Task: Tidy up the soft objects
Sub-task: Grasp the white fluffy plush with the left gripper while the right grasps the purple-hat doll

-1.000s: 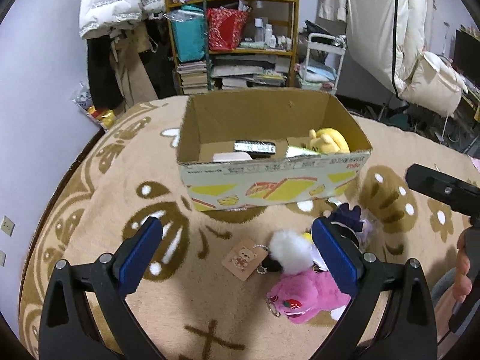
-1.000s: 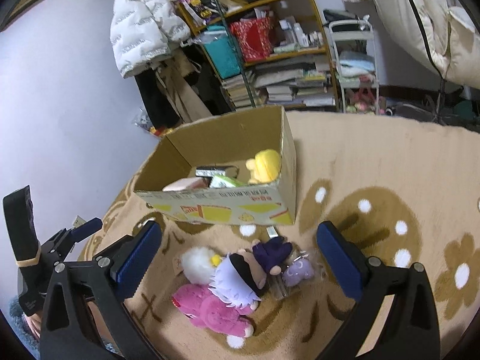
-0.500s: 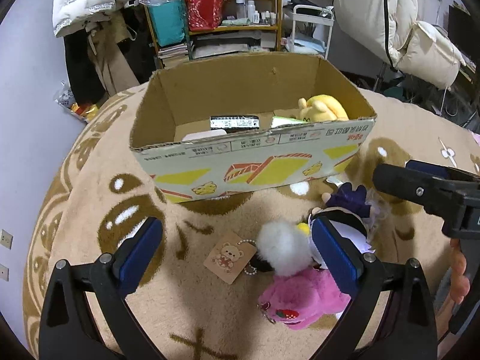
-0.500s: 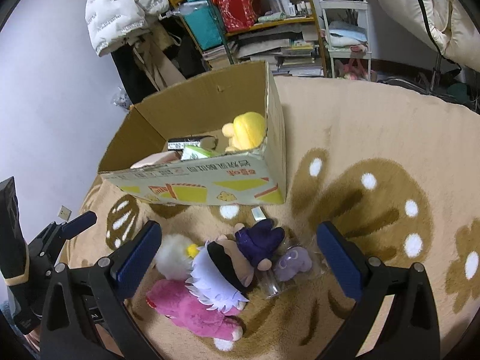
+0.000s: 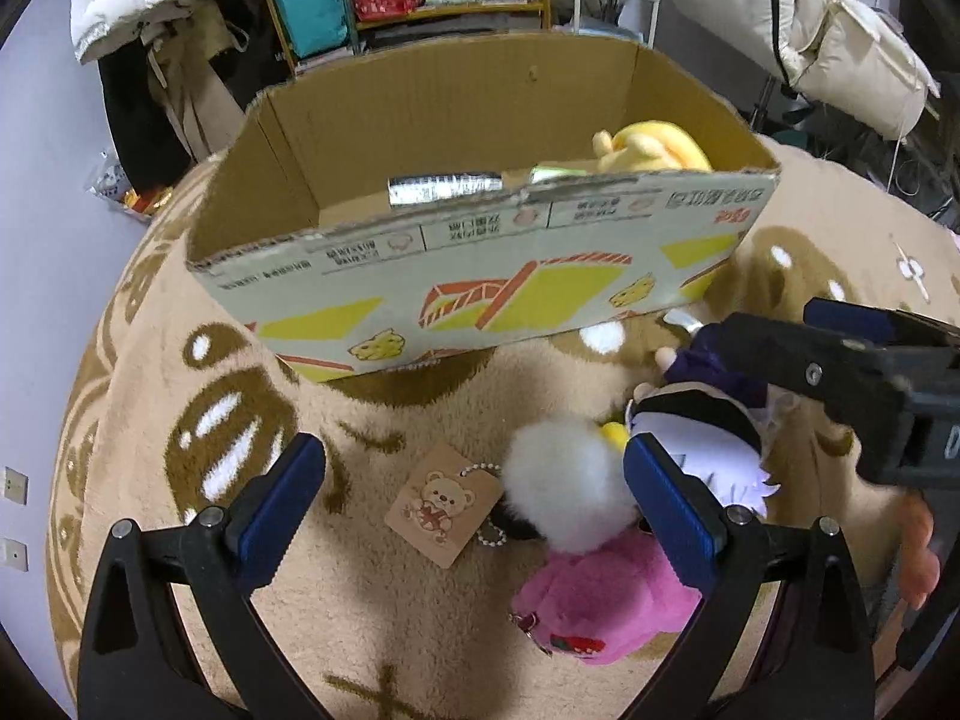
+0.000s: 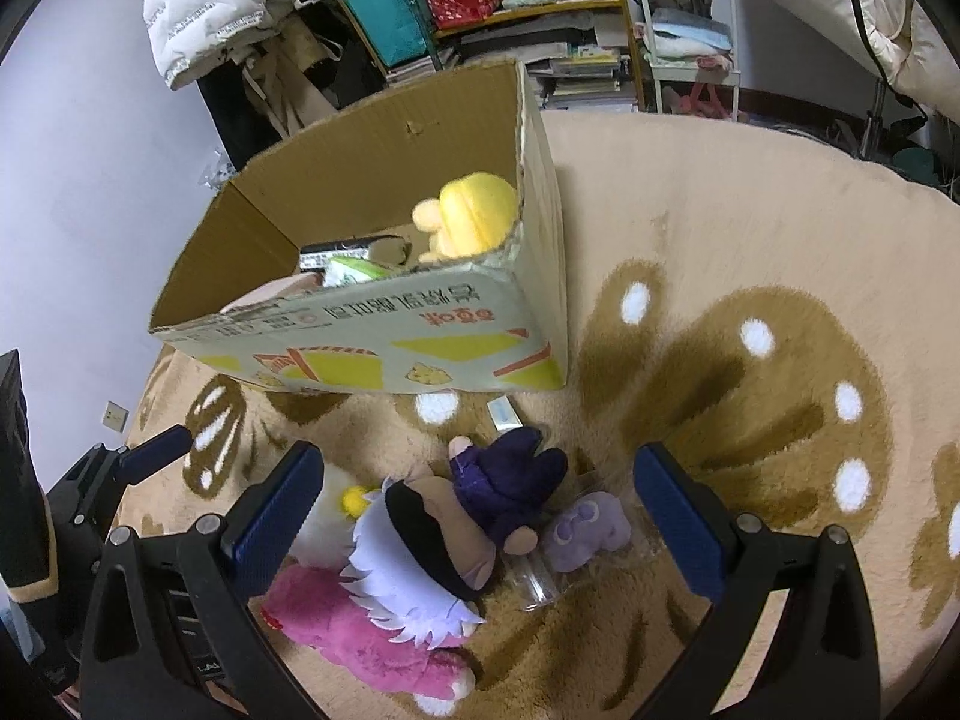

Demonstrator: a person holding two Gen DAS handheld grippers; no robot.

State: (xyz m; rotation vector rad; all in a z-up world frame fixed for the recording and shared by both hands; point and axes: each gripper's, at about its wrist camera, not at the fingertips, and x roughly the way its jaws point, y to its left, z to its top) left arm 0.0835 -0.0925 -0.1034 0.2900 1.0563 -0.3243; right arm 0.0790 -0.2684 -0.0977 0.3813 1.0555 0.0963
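Lived-in home room: cluttered shelf [image 6: 528, 6], hung jacket [image 6: 210, 6], plush rug [image 6: 750, 240].

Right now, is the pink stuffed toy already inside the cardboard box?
No, the pink stuffed toy lies on the rug in front of the cardboard box.

Both fisheye views are evenly and fairly brightly lit from overhead, with cool white colour. Straight lines bow strongly toward the rims, and black vignette fills the corners. The printed cardboard box [image 5: 480, 276] casts a soft shadow on the beige patterned rug [image 5: 384, 600] toward 6 o'clock. The black right gripper [image 5: 840, 372], close at 3 o'clock, looks slightly blurred. The silver foil packet [image 5: 444, 187] shows mild glare.
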